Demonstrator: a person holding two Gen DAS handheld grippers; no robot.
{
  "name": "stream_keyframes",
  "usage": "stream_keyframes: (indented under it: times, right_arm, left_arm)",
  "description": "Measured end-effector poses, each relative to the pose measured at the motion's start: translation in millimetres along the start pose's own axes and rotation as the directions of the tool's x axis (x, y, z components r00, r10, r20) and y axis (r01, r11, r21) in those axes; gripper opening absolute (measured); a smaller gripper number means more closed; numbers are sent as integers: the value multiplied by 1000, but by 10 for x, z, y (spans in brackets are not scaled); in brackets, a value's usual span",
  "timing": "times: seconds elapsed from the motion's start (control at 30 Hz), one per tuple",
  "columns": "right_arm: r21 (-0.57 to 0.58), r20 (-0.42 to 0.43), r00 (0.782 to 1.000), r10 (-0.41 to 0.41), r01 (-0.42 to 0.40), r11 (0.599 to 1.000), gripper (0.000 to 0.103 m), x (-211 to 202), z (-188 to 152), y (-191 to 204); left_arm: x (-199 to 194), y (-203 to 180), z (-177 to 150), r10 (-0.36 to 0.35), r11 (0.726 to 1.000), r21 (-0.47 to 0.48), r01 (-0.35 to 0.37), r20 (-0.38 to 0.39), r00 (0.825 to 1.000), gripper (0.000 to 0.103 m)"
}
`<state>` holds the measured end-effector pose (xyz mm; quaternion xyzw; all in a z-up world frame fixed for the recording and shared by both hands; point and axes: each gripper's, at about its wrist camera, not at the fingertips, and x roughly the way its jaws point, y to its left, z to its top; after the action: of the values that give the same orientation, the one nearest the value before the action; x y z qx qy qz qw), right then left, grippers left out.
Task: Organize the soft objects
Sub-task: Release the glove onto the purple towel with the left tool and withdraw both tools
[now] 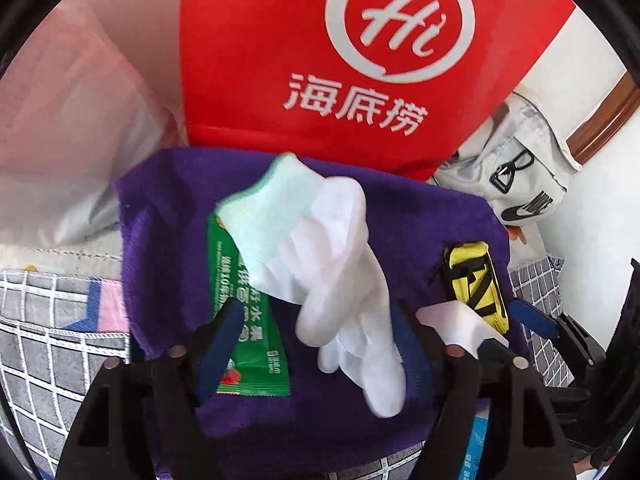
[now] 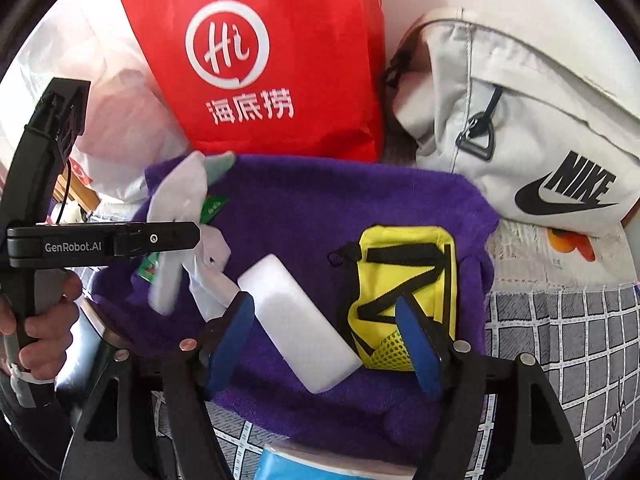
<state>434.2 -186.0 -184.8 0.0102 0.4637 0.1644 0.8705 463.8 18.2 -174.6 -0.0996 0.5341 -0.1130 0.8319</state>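
The green sachet (image 1: 250, 344) is only half seen: the white glove (image 1: 340, 280) lies across its far end and a blue pad of the left gripper (image 1: 316, 344) covers part of its near edge, so the print on it cannot be read whole. In the right wrist view the same glove (image 2: 180, 216) is blurred and partly behind the black body of the left tool, and just two slivers of the sachet (image 2: 216, 206) peek out. A blue packet (image 2: 288, 462) is cut off at the near edge of that view; what it is cannot be told. A person's hand (image 2: 44, 320) grips the left tool's handle at the left border, cropped by the lens.

Counted on the purple towel (image 2: 304, 208): one glove with a pale green cuff, one green sachet, one white block (image 2: 300, 324), one yellow pouch (image 2: 408, 288) with black straps. Beyond the towel stand one red paper bag (image 2: 272, 52) and, to its right, one pale grey bag (image 2: 512, 120); the checked bed cover (image 2: 560, 328) lies under all.

The left gripper's jaws stand wide apart with the glove's fingers lying loose between them, no pad pressing on it. The right gripper (image 2: 324, 344) is likewise spread wide, straddling the near end of the white block, its right pad in front of the pouch's lower corner; it clamps nothing
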Motion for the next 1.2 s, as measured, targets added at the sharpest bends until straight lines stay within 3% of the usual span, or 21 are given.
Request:
stream_keyframes:
  times: [0.3, 0.5, 0.77, 0.97, 1.2]
  right_arm:
    - [2, 52, 999, -13, 13, 1000, 72, -203, 42, -21]
    - [-10, 130, 990, -48, 49, 999, 72, -604, 2, 30]
    - [22, 172, 985, -16, 13, 1000, 72, -1235, -408, 89]
    - [-18, 141, 990, 32, -29, 999, 72, -1468, -894, 406]
    - [-75, 35, 995, 97, -94, 993, 45, -1328, -1389, 756]
  left_arm:
    - [-222, 91, 30, -18, 1000, -20, 18, 27, 999, 75]
    - [-545, -50, -50, -36, 999, -20, 38, 72, 997, 74]
    - [-1033, -264, -444, -39, 999, 3, 39, 98, 994, 74]
    - [-1376, -244, -927, 19, 1000, 14, -21, 134, 991, 74]
    - [-1416, -15, -1549, 90, 996, -7, -90, 117, 989, 74]
